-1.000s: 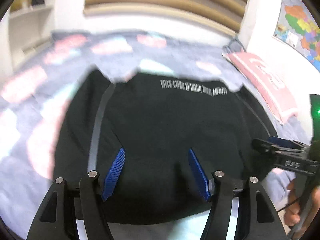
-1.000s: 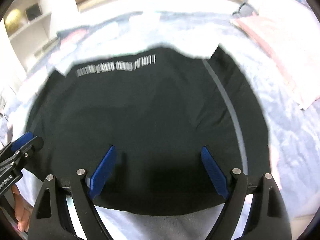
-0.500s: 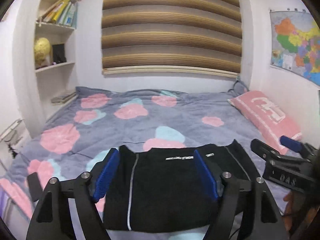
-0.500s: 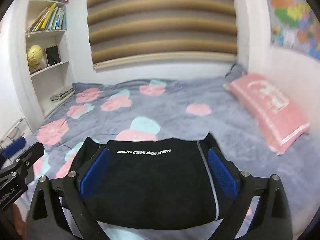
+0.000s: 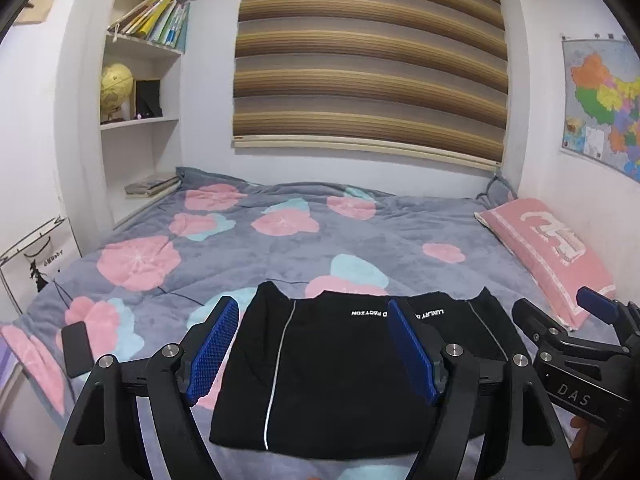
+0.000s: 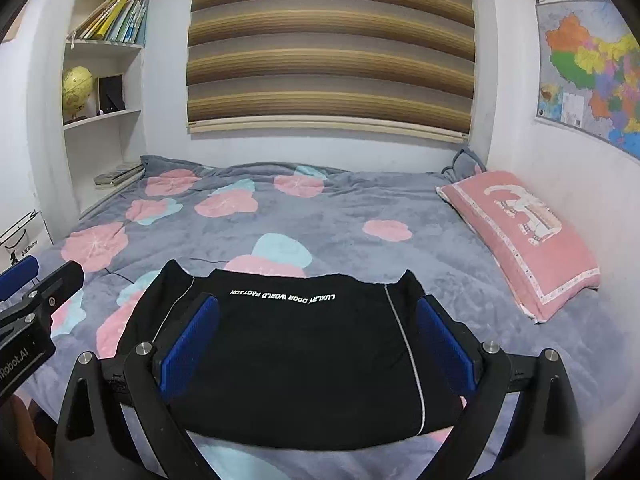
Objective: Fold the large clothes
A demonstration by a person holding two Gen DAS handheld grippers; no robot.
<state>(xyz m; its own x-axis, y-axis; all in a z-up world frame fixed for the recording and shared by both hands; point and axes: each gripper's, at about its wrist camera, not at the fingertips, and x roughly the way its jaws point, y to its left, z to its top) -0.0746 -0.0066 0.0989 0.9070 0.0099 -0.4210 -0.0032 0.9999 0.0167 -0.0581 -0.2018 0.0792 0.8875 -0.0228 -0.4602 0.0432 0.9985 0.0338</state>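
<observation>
A black garment [image 5: 336,376] with thin white stripes and white lettering lies folded into a rectangle at the near edge of the bed; it also shows in the right wrist view [image 6: 296,356]. My left gripper [image 5: 312,350] is open and empty, held above and in front of the garment. My right gripper [image 6: 318,344] is open and empty, also raised above it. The right gripper shows at the right edge of the left wrist view [image 5: 576,360], and the left gripper at the left edge of the right wrist view [image 6: 28,320].
The bed has a grey blanket with pink and blue flowers [image 5: 280,240]. A pink pillow [image 5: 548,256] lies along the right wall. A small black flat object [image 5: 76,348] lies on the blanket at the left. Shelves [image 5: 136,120] stand at the back left.
Both grippers have pulled back and risen away from the garment, from close over the cloth to a view of the whole bed. The garment stays folded and flat.
</observation>
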